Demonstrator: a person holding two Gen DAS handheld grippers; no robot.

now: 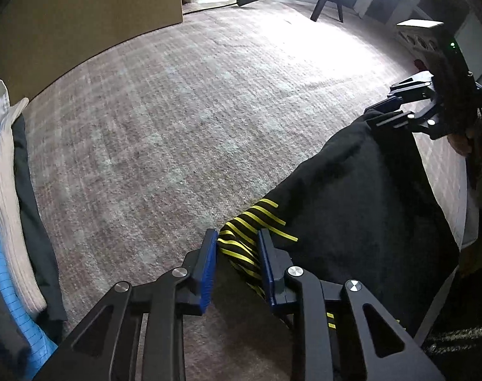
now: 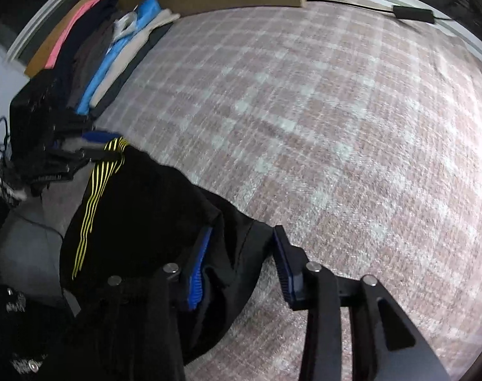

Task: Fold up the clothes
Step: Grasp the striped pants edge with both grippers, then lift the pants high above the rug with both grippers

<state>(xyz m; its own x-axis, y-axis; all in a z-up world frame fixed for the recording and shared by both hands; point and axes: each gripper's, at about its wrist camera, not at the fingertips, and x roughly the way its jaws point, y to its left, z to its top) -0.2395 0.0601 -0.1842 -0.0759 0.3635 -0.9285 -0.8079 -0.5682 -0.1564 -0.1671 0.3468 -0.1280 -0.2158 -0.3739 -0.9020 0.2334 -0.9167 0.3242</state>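
One black fabric garment with thin yellow stripes hangs between two grippers above a pinkish plaid woven rug. The left gripper has its two blue-padded fingers either side of the striped corner of the cloth; the pads sit close against the bunched fabric, though whether they press on it cannot be told. The right gripper stands with its two fingers apart, a fold of the black cloth between them and a clear gap at the right-hand pad. At the rug's left edge lies one row of folded clothes; about six pieces can be counted, among them a pink, a blue and a beige one.
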